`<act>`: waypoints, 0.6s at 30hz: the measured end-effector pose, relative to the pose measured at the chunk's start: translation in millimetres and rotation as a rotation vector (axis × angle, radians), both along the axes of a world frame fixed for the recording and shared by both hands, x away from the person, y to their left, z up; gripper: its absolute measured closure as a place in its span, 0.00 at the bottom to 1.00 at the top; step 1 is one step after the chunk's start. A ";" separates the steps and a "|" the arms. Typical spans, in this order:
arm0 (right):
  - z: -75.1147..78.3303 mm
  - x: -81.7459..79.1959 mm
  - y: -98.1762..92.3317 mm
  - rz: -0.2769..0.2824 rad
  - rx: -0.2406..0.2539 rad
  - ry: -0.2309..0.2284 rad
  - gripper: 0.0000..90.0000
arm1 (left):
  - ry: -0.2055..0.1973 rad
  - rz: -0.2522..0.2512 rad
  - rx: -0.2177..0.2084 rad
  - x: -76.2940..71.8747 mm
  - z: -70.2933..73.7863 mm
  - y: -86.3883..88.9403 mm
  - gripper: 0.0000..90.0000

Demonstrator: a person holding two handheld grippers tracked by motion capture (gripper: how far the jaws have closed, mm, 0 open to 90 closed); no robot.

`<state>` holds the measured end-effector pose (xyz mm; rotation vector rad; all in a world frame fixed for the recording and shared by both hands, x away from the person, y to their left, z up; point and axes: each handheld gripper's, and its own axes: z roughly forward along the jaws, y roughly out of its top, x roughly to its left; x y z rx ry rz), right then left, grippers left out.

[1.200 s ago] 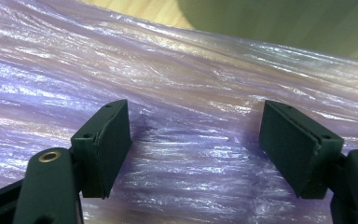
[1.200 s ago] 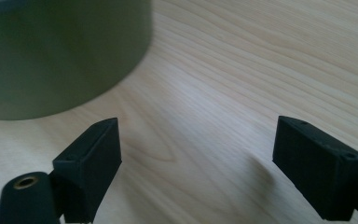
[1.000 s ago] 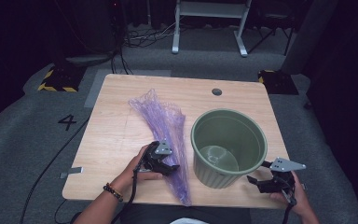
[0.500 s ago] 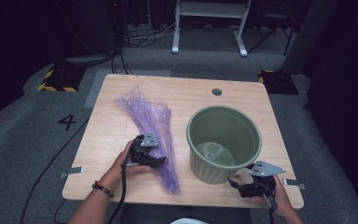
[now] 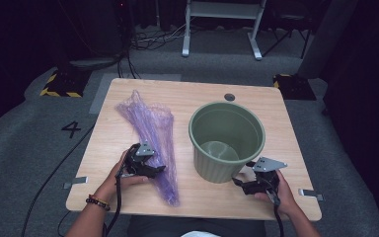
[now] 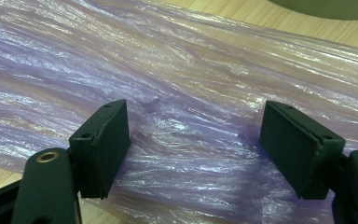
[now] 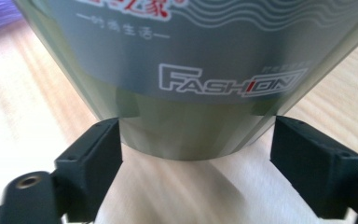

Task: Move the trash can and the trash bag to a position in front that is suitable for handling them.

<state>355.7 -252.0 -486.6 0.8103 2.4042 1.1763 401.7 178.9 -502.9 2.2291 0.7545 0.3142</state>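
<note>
The wooden table (image 5: 128, 197) spans the centre of the high view, its near edge along the bottom of the frame. Right of centre I see the green bin (image 5: 226, 140), upright with its mouth open upward; in the right gripper view its lower wall (image 7: 186, 84) fills the upper frame, bearing a grey label with white lettering. Left of centre lies the purple plastic bag (image 5: 150, 131), a long crumpled strip that runs from the upper left of the tabletop down toward the bottom centre; in the left gripper view its glossy folds (image 6: 191, 70) cover nearly the whole frame.

My left gripper (image 5: 150, 170), at lower left of the high view, rests over the lower part of the bag. Its jaws stand released, wide apart, with the film lying beneath and between them (image 6: 193, 149) but not pinched.

My right gripper (image 5: 246, 182), at lower right, sits just beside the base of the bin. Its jaws have just been closing slightly; they (image 7: 196, 154) flank the foot of the bin, and I see no pad pressing on it.
</note>
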 end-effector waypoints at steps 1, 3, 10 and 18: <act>0.2 3.6 2.4 0.000 0.000 -0.005 0.28 | 0.000 0.000 0.001 -0.1 0.0 0.0 0.27; 0.3 6.8 4.8 0.001 0.008 -0.010 0.33 | -0.001 0.002 0.001 -0.2 0.0 -0.1 0.27; 2.6 34.2 24.5 -0.026 0.014 -0.012 0.30 | -0.001 0.009 0.001 -0.8 0.0 -0.3 0.26; 3.6 57.7 38.9 -0.070 0.024 0.004 0.25 | -0.001 0.016 0.001 -1.2 0.0 -0.5 0.26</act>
